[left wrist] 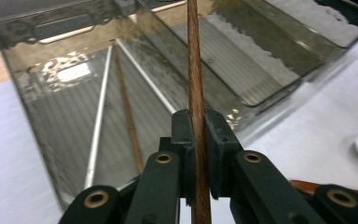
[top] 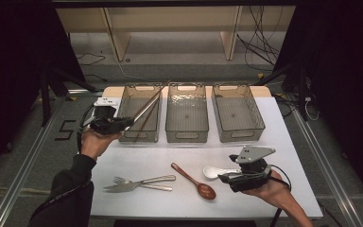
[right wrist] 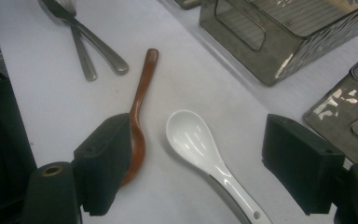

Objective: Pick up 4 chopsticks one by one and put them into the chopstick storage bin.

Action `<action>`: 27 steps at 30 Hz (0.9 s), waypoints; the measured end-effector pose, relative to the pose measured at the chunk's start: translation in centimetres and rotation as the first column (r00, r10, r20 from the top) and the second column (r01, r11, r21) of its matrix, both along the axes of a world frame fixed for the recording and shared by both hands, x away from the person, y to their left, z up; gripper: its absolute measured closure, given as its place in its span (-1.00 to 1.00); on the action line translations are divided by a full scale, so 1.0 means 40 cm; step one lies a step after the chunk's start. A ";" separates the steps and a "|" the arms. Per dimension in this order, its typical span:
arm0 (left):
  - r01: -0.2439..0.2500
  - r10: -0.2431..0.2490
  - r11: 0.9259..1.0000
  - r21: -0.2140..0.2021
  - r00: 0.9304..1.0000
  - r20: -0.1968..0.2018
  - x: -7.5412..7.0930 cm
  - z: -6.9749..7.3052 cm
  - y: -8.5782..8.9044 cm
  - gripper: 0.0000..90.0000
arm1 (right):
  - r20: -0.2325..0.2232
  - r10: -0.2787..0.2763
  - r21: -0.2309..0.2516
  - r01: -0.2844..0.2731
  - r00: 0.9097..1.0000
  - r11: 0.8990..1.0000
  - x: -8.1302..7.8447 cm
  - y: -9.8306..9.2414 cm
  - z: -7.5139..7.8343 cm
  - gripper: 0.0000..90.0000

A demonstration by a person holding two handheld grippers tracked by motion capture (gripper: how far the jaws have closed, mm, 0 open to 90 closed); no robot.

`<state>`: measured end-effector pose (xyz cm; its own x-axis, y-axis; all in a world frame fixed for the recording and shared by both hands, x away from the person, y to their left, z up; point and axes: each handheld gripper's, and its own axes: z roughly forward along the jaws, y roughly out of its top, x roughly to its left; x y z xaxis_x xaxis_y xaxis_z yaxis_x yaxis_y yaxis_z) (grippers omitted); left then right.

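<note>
Three bins [top: 187,118] stand in a row behind the fork [top: 125,180], wooden spoon [top: 194,180] and soup spoon [top: 213,171] (chopsticks [top: 144,124] in the leftmost).

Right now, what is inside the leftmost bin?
The leftmost bin holds two silver chopsticks and one brown chopstick lying on its floor. The left gripper holds another brown chopstick over it, which covers a strip of the bin's floor.

From my seat, the brown chopstick [left wrist: 196,93] runs off the top and bottom edges of the left gripper view. The right gripper's near jaw hides the wooden spoon [right wrist: 141,100] bowl, and the white spoon [right wrist: 200,149] handle is cut off at the bottom edge.
</note>
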<state>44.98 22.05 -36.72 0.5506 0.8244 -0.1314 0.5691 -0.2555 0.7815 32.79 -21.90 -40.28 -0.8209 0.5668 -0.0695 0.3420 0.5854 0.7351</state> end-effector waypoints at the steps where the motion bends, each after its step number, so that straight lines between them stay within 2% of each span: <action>1: -0.009 0.009 1.000 0.001 1.000 -0.004 0.007 -0.001 0.004 0.84 | -0.002 -0.001 0.000 0.001 1.000 1.000 0.000 0.000 0.000 -0.44; 12: -0.073 0.075 0.997 0.033 0.995 -0.063 0.070 -0.026 0.020 0.84 | -0.007 0.003 -0.002 -0.003 1.000 1.000 0.002 0.000 -0.001 -0.44; 27: -0.133 0.139 0.990 0.056 0.983 -0.121 0.115 -0.044 0.025 0.84 | -0.006 0.006 -0.005 -0.006 1.000 1.000 0.001 0.000 0.000 -0.44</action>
